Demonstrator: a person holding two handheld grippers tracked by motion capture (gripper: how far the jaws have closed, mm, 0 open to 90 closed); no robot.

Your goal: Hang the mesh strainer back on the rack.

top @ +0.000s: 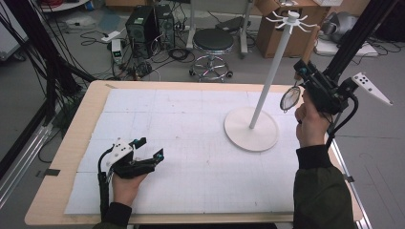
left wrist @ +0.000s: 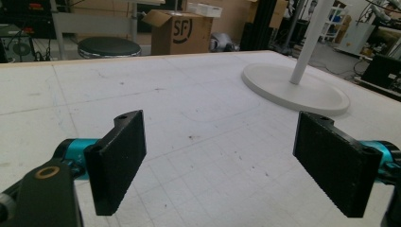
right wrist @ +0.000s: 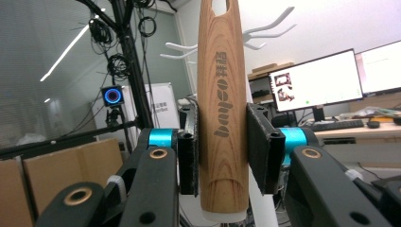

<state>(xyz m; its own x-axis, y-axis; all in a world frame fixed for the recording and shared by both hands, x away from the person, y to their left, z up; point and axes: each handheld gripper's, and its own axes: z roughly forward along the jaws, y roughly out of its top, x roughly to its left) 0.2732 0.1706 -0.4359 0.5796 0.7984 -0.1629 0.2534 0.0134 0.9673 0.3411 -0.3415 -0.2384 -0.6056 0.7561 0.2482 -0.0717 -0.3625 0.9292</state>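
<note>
Where white gridded matting (top: 191, 157) covers the table beside the white rack (top: 251, 128): right gripper (top: 300, 75) clamps wooden-handled strainer (top: 290, 98), handle upright; left gripper (top: 148, 149) wide.

Small mesh strainer (top: 289, 99) with a wooden handle (right wrist: 222, 113), held up off the bench at far right, beside the white stand's pole (top: 272, 71).

We hold a black two-jaw left gripper (top: 149, 151) and a matching right gripper (top: 300, 75), each with teal collars behind the jaws. Our pads (left wrist: 118, 158) are flat, black and finely ribbed. Brass-coloured rings sit in the black linkage arms (right wrist: 158, 153). A pale grey three-cornered plate (top: 371, 88) with dark dots tops each body, and a black cable (top: 101, 188) trails back. Our sleeves (top: 319, 191) are dark olive with black ribbed cuffs.
</note>
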